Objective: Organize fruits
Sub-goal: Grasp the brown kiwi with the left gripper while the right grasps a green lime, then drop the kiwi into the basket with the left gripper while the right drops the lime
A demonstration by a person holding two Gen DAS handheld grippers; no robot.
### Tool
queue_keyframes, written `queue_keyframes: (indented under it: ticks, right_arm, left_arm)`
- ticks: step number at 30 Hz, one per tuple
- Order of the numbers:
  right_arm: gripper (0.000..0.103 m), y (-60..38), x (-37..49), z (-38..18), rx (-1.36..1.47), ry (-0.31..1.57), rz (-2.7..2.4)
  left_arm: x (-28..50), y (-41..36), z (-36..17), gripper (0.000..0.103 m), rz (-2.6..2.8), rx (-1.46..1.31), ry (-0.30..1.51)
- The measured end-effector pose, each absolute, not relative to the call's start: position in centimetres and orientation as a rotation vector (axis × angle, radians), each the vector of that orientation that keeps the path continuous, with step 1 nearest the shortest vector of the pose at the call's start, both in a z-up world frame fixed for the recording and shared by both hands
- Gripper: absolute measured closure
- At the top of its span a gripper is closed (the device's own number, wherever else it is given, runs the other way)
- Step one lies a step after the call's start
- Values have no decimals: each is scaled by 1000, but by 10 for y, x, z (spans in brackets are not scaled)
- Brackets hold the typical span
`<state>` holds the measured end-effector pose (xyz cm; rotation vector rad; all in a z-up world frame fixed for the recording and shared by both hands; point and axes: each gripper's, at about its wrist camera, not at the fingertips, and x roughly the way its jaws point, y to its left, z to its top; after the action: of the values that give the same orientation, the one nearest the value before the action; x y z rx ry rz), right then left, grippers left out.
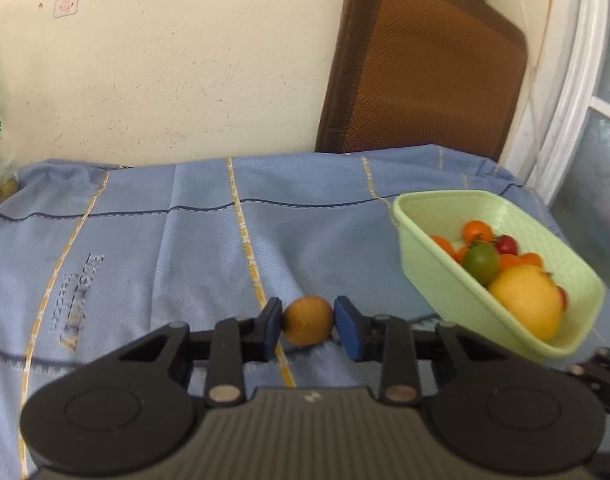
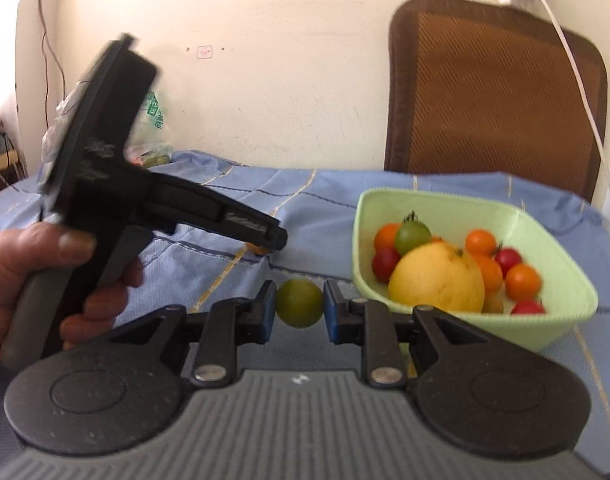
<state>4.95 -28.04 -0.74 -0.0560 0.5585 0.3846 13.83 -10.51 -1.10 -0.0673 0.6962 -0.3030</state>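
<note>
Left-wrist view: on a pale blue cloth with yellow stripes [image 1: 209, 240] covering the table, the left gripper [image 1: 308, 322] is clamped on a small round brown fruit [image 1: 307, 320], its blue pads pressed to either side, the fruit apparently resting on or just above the cloth. To its right sits a light green plastic basket [image 1: 433, 280], already loaded with a large yellow fruit [image 1: 525, 300], orange and red cherry tomatoes and one green one. Right-wrist view: a person's hand [image 2: 45, 272] grips the handle of the left gripper at the left edge, while the right gripper [image 2: 299, 308] is closed on a small round green fruit [image 2: 299, 308], held just left of the same basket [image 2: 565, 296]. Both fruits are smooth and round, so either could likely squirt from the narrow pads if jolted; the two grippers work close together and might collide nearing the crowded basket.
</note>
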Motion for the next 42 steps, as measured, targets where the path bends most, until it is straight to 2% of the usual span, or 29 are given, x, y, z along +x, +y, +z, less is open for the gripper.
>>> queue_keyframes:
  ticks: [7,13,15,19,24,33,36,42]
  right_arm:
    - [75,-276,34,-11,5,588,422]
    - [75,-263,16,-16,-21,601,432]
    - [72,-259,16,-19,-40,605,427]
    - [71,-258,17,-21,-50,614,418]
    - [75,-261,15,-20,-41,607,420]
    - [74,-332,29,17,45,381,214]
    - [74,-361,49,18,97,385,170]
    - [72,-378,84,2,81,440,150]
  left_arm:
    - [75,-84,2,74,-301,-90,667]
    - [42,-82,-11,73,-266,-52,672]
    - [42,-82,-18,73,-252,-48,686]
    - [38,-88,-20,65,-251,-11,667]
    - [36,-93,-20,74,-242,17,661]
    - [88,-158,37,73,-434,-17,578]
    - [122,-187,43,73,-485,-24,591]
    - [181,-231,24,73,-532,-83,725]
